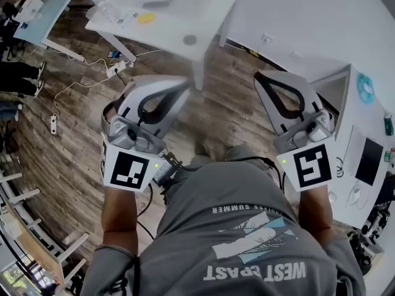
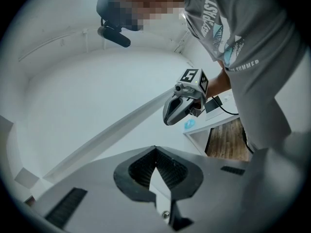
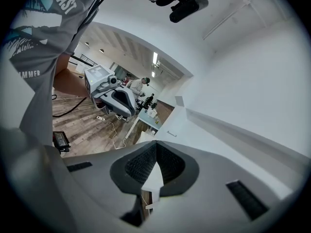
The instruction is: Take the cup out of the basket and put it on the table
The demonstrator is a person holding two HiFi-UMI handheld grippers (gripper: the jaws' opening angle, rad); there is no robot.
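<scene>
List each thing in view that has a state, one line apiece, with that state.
left gripper, shut, nothing between the jaws.
right gripper, shut, nothing between the jaws.
power strip, lying on the wood floor, cable attached.
white table, upright, a few small items on top.

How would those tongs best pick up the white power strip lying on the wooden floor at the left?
Probably across its two long sides, near mid-length, coming straight down from above. The power strip lies flat on the wooden floor, long and narrow, so only its narrow width looks graspable, and the floor blocks any approach from below.
</scene>
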